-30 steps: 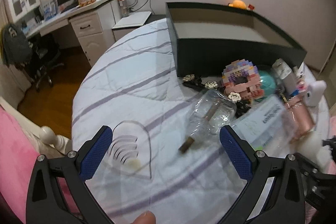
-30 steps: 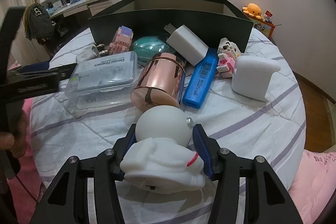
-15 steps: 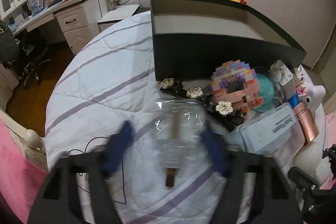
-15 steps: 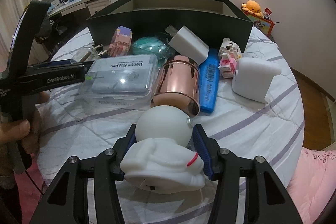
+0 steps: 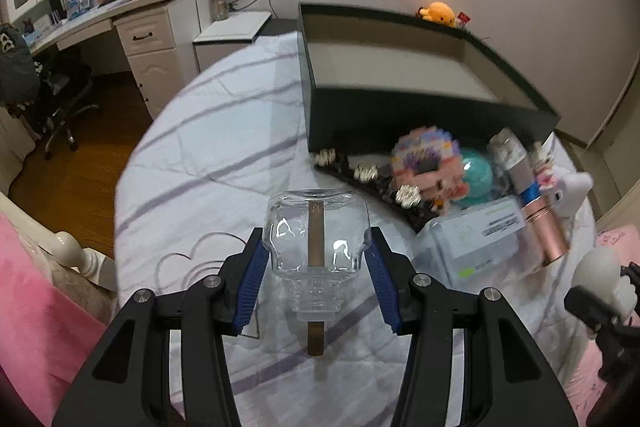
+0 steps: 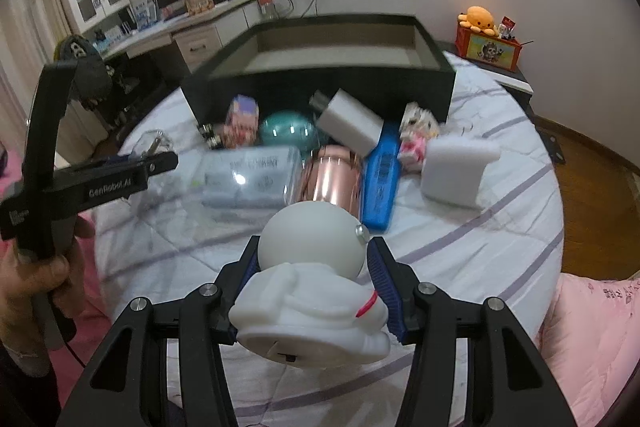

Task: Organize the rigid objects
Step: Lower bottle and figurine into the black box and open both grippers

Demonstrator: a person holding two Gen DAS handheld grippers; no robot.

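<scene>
Since a second ago, the left gripper (image 5: 316, 263) has gone from standing wide open over the quilt to clamping the clear glass bottle (image 5: 316, 239), which now sits lifted between its ribbed blue pads, neck toward the camera. The bottle is squat and square-shouldered, smooth and glossy, with a brown stick running through its middle and out of the neck. The right gripper (image 6: 316, 267) has its jaws partly closed on a matte white astronaut figure (image 6: 312, 287) with a round head, a small metal stud on its side and a red stripe on the body. Both held things hang above the near part of a white quilt (image 5: 224, 147) with purple stripes. Farther off stands a large dark open box (image 6: 332, 83) with a pale inside, and before it lies a cluster: a clear plastic case (image 6: 248, 183), a shiny rose-gold cylinder (image 6: 332, 181), a blue marker (image 6: 382, 183) and a teal ball (image 6: 288, 131). Only the right wrist view shows the person's hand (image 6: 36, 283) on the left gripper's handle.
</scene>
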